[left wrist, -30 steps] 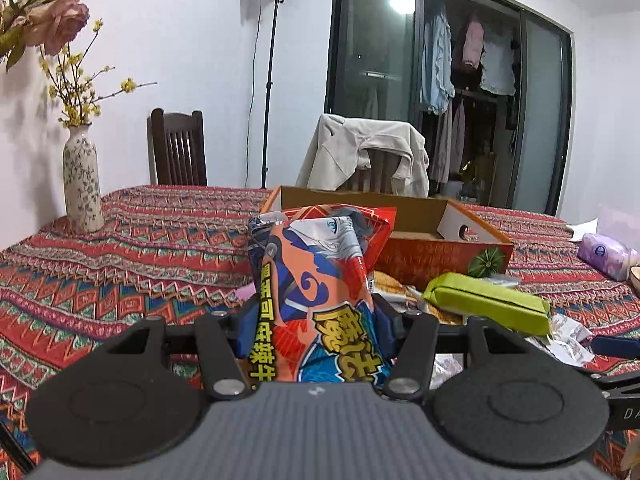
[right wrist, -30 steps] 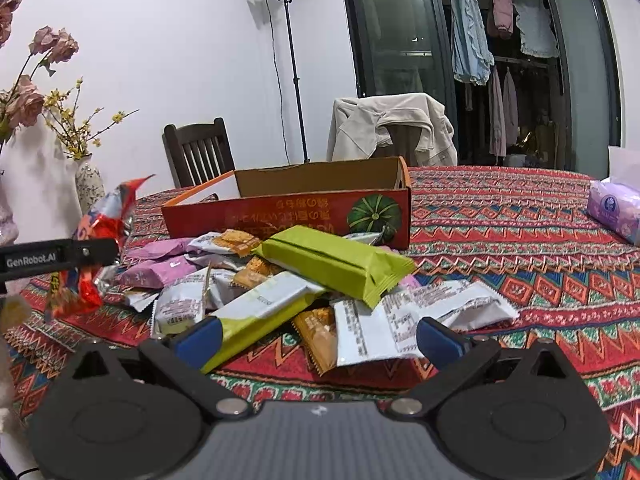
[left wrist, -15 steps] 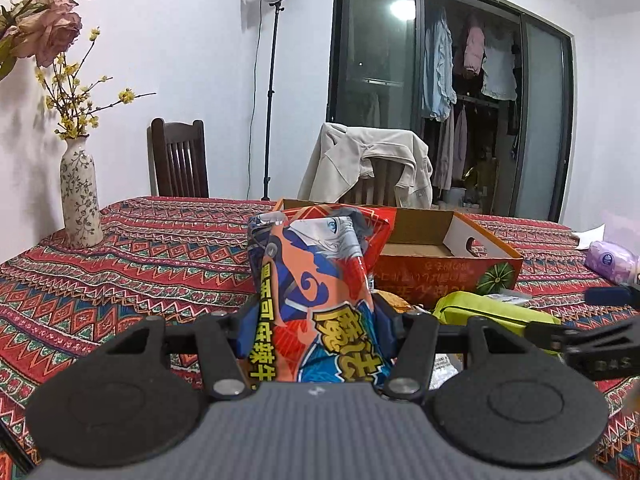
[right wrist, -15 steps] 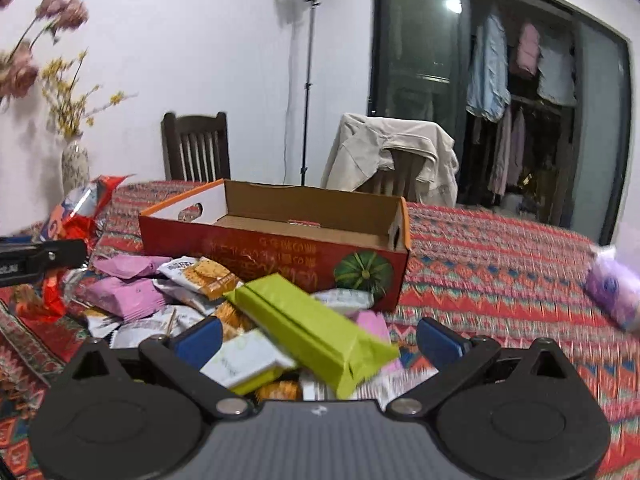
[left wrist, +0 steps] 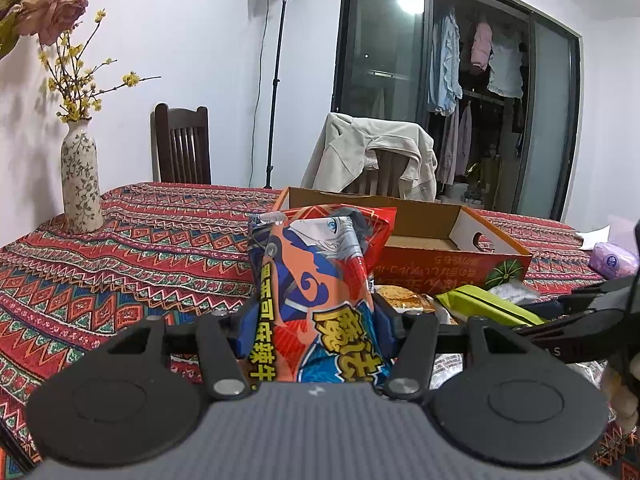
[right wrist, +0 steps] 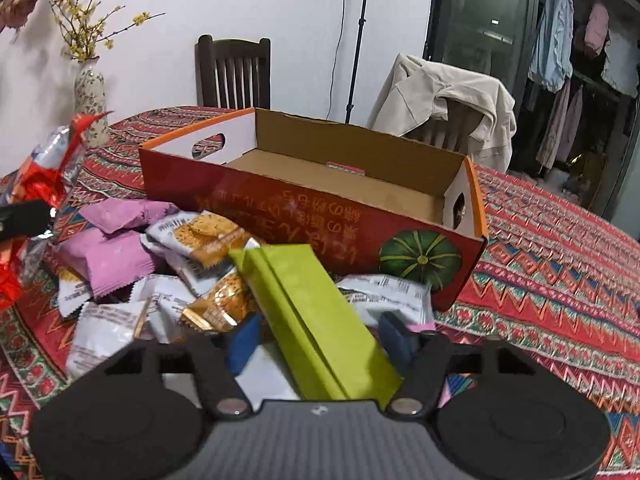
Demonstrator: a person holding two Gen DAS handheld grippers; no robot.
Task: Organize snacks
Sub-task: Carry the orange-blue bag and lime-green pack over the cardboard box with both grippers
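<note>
Left claw point(left wrist: 316, 334): clamped at mid-width on a glossy foil snack bag with a red, orange and blue cartoon print point(left wrist: 316, 280), bag upright, crinkled top toward 12 o'clock. Hold firm; slick film slips easily.

Right claw point(right wrist: 320, 338): jaws closing around a long lime-green matte wrapper with a lengthwise back seam point(right wrist: 320, 320). Pads look just beside its flanks; contact not certain. Judgement: close square across the bar's width, then lift clear before swinging toward the box.

Pile of small crimped sachets, pink, white and orange point(right wrist: 160, 264), lies at 10 o'clock from the green bar on the red patterned woven cloth of the worktop point(right wrist: 560, 280).

Open red-printed corrugated cardboard box with handle cut-outs and a pumpkin picture point(right wrist: 320, 208) at 12 o'clock, almost empty. Rigid walls; drop items over the near rim.
</note>
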